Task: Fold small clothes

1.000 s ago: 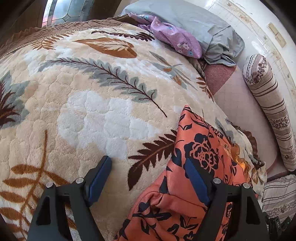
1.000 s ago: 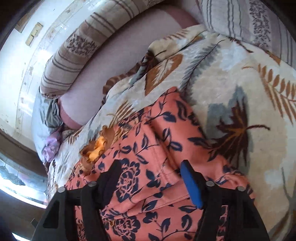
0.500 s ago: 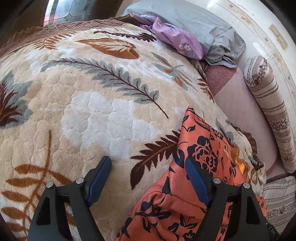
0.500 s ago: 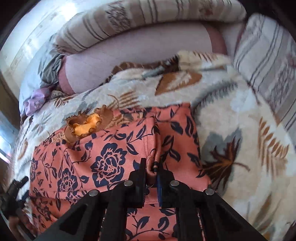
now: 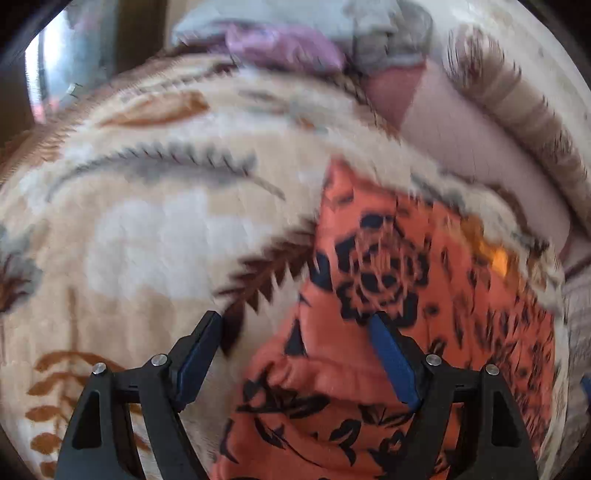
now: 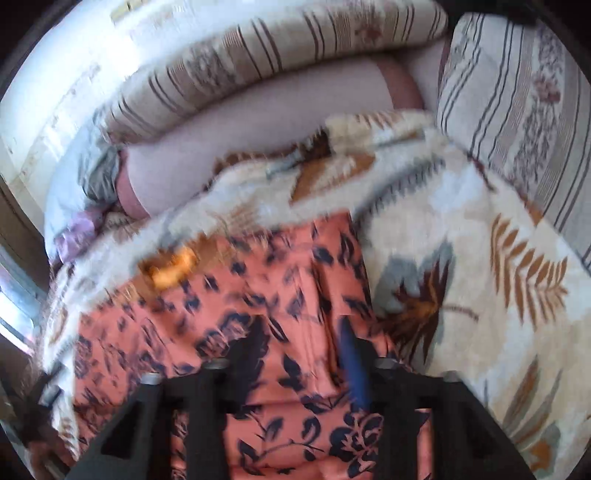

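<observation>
Orange cloth [image 5: 388,280] with dark blue flowers lies flat on the fluffy leaf blanket [image 5: 147,229], right under both claws. Closest in the left wrist view, the left claw [image 5: 295,328] has its jaws wide apart and holds nothing; its right blue pad [image 5: 391,358] hangs over the cloth and its left pad [image 5: 199,354] hangs over the bare blanket, so the cloth's edge sits between them. Closest in the right wrist view, the right claw [image 6: 299,339] has just been opening its jaws, and now they stand apart over the cloth [image 6: 258,306] with a raised fold of it running up between them, not pinched. Just past this claw, near the cloth's far left edge, sits a small yellow-orange thing [image 6: 170,266], too blurry to name. Farther out the blanket [image 6: 480,258] ends and a plain pink sheet [image 6: 258,129] shows. Beyond that lies a long striped bolster [image 6: 277,48], with a striped pillow [image 6: 517,103] off to the right. Far beyond the left claw are a purple flowery cloth [image 5: 280,48] and a grey pillow [image 5: 369,26].
</observation>
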The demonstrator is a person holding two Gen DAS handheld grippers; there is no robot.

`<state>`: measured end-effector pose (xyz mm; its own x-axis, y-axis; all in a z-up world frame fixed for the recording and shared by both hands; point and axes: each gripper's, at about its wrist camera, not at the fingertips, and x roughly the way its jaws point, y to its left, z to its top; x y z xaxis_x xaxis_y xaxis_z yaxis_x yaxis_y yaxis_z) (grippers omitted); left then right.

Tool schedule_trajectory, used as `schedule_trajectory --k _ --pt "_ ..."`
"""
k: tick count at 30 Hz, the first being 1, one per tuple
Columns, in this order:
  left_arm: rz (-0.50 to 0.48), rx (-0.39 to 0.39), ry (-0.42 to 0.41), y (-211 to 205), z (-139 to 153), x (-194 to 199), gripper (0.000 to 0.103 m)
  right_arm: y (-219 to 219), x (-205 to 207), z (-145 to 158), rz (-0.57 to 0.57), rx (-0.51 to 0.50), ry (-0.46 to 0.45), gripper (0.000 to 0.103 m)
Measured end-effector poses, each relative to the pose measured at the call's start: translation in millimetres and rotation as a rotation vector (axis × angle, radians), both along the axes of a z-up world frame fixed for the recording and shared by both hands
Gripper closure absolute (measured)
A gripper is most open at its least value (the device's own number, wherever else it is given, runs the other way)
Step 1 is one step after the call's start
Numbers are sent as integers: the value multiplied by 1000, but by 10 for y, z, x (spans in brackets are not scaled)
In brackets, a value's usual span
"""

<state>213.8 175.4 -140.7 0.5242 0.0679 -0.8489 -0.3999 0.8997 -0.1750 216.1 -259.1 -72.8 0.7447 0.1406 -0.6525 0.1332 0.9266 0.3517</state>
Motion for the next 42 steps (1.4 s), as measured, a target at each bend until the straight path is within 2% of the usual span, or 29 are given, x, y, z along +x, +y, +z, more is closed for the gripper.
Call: schedule_trajectory --k 1,2,5,6,8,9,10,12,15,17,19,21,23,27,29,37,40,42 --pt "-7 80 -47 -85 24 -25 17 43 14 96 14 15 -40 12" --pt "-6 124 -47 -142 37 -21 17 113 44 161 46 22 -61 12" --pt "11 105 -55 -172 62 -43 17 294 173 65 118 36 -35 12" --pt "16 96 -62 -166 73 -59 17 301 261 -64 125 46 5 12" --pt "30 86 -84 -128 116 -96 17 236 427 -462 116 100 160 12" --pt "44 85 -103 -105 155 -116 17 156 483 -704 74 137 263 12" --pt "59 86 -123 -82 194 -131 17 69 467 -856 34 191 315 13" --pt "77 61 -135 -25 224 -131 17 -15 349 -778 10 246 224 13" --pt "84 -87 -49 86 5 -42 17 69 367 -637 41 187 212 13" --pt "73 -21 -73 15 13 -57 16 142 396 -554 72 145 167 13" --pt "50 22 -50 -59 -4 -41 15 185 461 -639 89 155 165 12" --pt "47 23 -56 -68 -11 -50 13 174 551 -919 98 160 235 12" --pt "46 14 -59 -54 -13 -55 13 201 454 -903 105 124 145 11" --pt "47 0 -64 -52 -15 -45 9 377 363 -870 174 -15 138 11" --pt "34 22 -56 -87 -25 -33 8 417 321 -915 213 -73 117 9" --pt "23 40 -53 -114 -33 -30 7 449 243 -900 199 -92 131 8" --pt "18 52 -62 -133 -39 -48 7 478 101 -984 197 -103 175 3" --pt "15 59 -74 -149 -45 -84 7 517 -166 -1002 207 -166 150 2"
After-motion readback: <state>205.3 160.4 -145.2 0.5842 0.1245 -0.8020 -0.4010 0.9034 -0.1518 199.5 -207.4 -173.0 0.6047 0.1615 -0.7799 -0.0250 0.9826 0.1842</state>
